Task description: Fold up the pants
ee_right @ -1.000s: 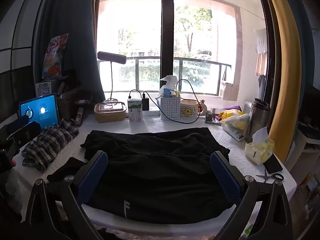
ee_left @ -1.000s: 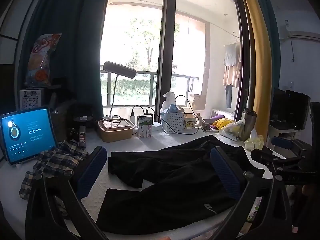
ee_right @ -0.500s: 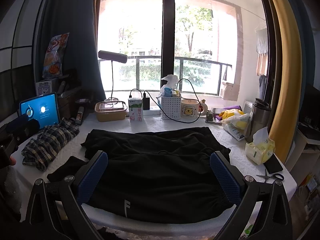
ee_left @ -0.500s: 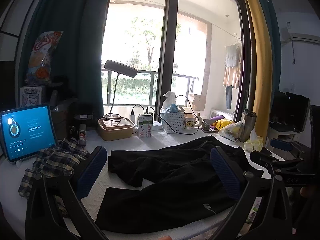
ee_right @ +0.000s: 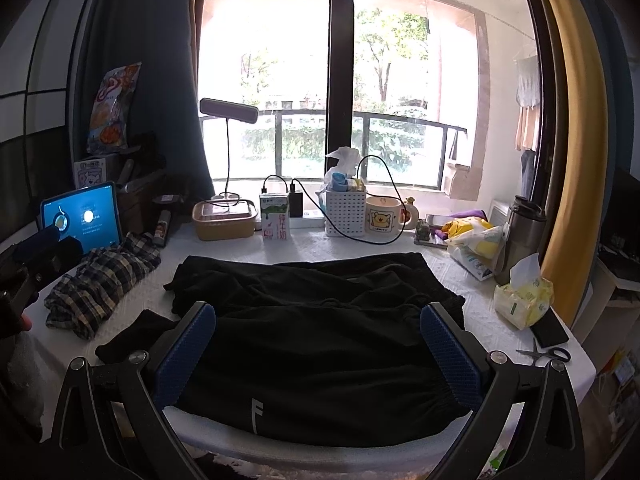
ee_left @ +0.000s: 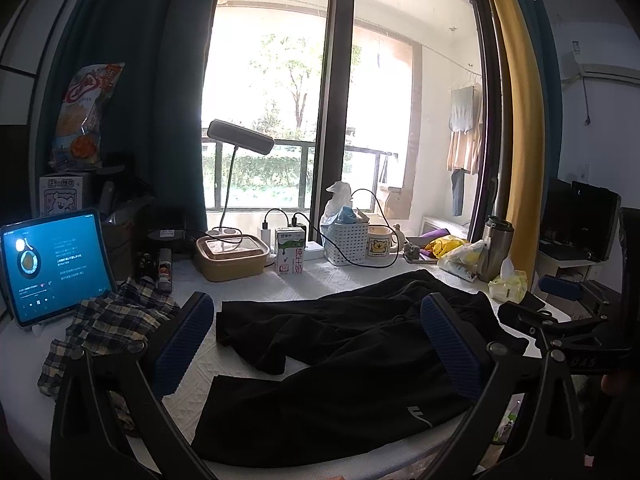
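Observation:
Black pants (ee_left: 340, 364) lie spread on the white table (ee_left: 256, 284), legs pointing left, a small white logo near the front edge. They also show in the right wrist view (ee_right: 320, 332). My left gripper (ee_left: 316, 344) is open and empty, held above the pants near the front left. My right gripper (ee_right: 316, 352) is open and empty, held over the waist end. The right gripper also shows at the right edge of the left wrist view (ee_left: 560, 312), and the left gripper at the left edge of the right wrist view (ee_right: 36, 256).
A plaid garment (ee_left: 108, 324) lies at the left beside a lit tablet (ee_left: 52, 264). Along the window stand a lunch box (ee_left: 230, 256), milk carton (ee_left: 290, 256), white basket (ee_left: 346, 240), mug (ee_left: 380, 242) and flask (ee_left: 496, 248). Tissues (ee_right: 524, 296), phone and scissors (ee_right: 546, 354) lie at the right.
Both cameras have drifted slightly; the scene sits a little lower in the left view. The pants have not moved and both grippers stay open.

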A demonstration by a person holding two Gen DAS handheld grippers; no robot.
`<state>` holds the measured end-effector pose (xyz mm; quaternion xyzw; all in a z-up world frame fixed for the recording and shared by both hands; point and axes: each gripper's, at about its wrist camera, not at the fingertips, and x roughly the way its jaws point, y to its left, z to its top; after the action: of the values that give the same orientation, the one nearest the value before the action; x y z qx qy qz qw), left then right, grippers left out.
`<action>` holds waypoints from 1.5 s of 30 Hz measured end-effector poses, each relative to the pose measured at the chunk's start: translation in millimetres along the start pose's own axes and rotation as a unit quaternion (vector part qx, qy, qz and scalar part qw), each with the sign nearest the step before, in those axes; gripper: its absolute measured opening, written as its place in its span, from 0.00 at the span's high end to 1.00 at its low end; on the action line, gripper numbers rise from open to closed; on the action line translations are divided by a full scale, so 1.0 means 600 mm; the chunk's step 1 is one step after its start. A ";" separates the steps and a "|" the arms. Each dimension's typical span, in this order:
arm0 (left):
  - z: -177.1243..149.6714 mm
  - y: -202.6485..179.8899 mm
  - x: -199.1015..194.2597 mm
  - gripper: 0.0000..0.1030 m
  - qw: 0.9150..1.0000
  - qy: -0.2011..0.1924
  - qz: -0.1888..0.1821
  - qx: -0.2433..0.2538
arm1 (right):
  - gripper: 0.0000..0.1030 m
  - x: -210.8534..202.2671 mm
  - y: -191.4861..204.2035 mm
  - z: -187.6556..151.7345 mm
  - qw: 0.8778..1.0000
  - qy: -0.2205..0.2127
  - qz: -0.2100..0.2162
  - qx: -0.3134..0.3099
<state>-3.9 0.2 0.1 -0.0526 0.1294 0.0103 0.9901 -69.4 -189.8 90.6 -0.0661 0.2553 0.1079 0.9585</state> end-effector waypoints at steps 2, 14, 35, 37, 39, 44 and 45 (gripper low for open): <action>0.000 0.000 0.000 0.01 1.000 0.000 0.000 0.000 | 0.00 0.001 0.000 -0.001 1.000 0.001 0.000 0.000; 0.002 0.006 0.002 0.01 1.000 0.002 0.003 -0.003 | 0.00 0.002 0.002 0.002 1.000 0.005 0.002 -0.001; 0.003 0.005 0.000 0.01 1.000 0.000 0.005 -0.002 | 0.00 0.002 0.003 0.002 1.000 0.006 0.002 -0.002; 0.003 0.006 -0.001 0.01 1.000 0.000 0.007 -0.003 | 0.00 0.002 0.002 0.001 1.000 0.006 0.003 -0.002; 0.003 0.004 -0.001 0.01 1.000 0.001 0.007 -0.002 | 0.00 0.002 0.003 0.002 1.000 0.006 0.003 -0.002; 0.002 0.000 0.000 0.01 1.000 0.000 0.005 0.001 | 0.00 0.002 0.003 0.002 1.000 0.007 0.003 -0.001; 0.002 -0.001 0.001 0.01 1.000 0.001 0.004 0.002 | 0.00 0.002 0.001 0.000 1.000 0.007 0.002 0.000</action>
<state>-3.1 0.0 1.1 -0.0503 0.1301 0.0139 0.9901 -68.3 -188.6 90.0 -0.0666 0.2622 0.1097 0.9564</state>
